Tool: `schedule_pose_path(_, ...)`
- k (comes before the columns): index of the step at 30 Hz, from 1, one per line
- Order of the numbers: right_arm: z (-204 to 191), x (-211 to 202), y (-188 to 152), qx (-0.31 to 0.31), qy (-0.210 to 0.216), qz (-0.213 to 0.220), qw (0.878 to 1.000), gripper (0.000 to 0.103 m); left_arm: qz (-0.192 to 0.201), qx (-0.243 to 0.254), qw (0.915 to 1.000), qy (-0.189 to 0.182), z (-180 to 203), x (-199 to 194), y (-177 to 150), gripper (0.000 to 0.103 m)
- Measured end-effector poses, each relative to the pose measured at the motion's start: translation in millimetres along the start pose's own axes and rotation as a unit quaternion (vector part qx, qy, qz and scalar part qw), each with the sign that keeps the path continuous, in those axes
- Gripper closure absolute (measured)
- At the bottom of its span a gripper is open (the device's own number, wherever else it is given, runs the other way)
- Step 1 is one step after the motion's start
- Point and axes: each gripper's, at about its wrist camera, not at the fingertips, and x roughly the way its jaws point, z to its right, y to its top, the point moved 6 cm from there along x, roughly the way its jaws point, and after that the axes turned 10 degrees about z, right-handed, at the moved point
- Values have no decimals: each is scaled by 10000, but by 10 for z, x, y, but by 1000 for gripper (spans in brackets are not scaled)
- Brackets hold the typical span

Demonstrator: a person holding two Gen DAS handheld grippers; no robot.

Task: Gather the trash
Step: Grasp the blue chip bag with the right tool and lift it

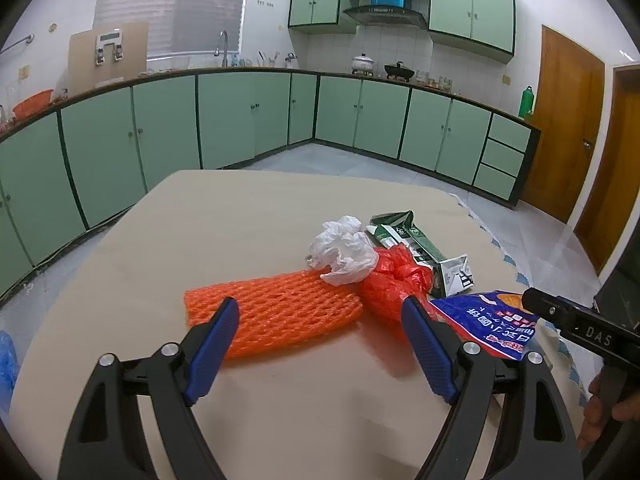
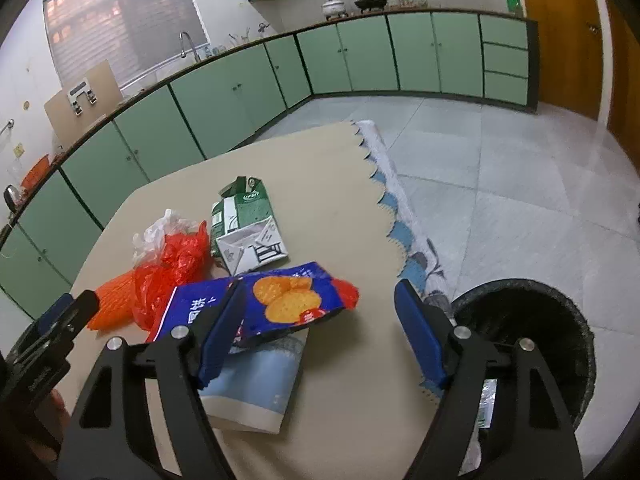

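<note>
With both grippers spread wide and empty, left gripper near the orange foam net sleeve, right gripper over the blue cracker bag on the beige table, we're pre-grasp; next, I'd pinch the bag and swing right to the black bin.

From the left wrist we look low and close across the beige tabletop toward the green cabinets. From the right wrist we sit higher, tilted down. Both views share the blue cracker wrapper.
</note>
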Motion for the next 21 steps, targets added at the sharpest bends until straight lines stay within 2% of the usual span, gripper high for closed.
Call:
schedule_pose_path(9, -36, 46, -58, -16, 233, -212, 9995, 55, -66, 49, 10000, -9, 45, 40, -37, 21)
schedule_pose_path(11, -60, 22, -58, -119, 223, -181, 9995, 63, -70, 41, 10000, -7, 36, 33, -39, 21)
schedule_pose_path(16, -94, -22, -39, -285, 239, -129, 9992, 90, -71, 39, 10000, -23, 44, 23, -40, 21)
schedule_pose_path(21, -170, -111, 21, -424, 348, 42, 9985, 94, -47, 53, 10000, -56, 64, -18, -41, 21)
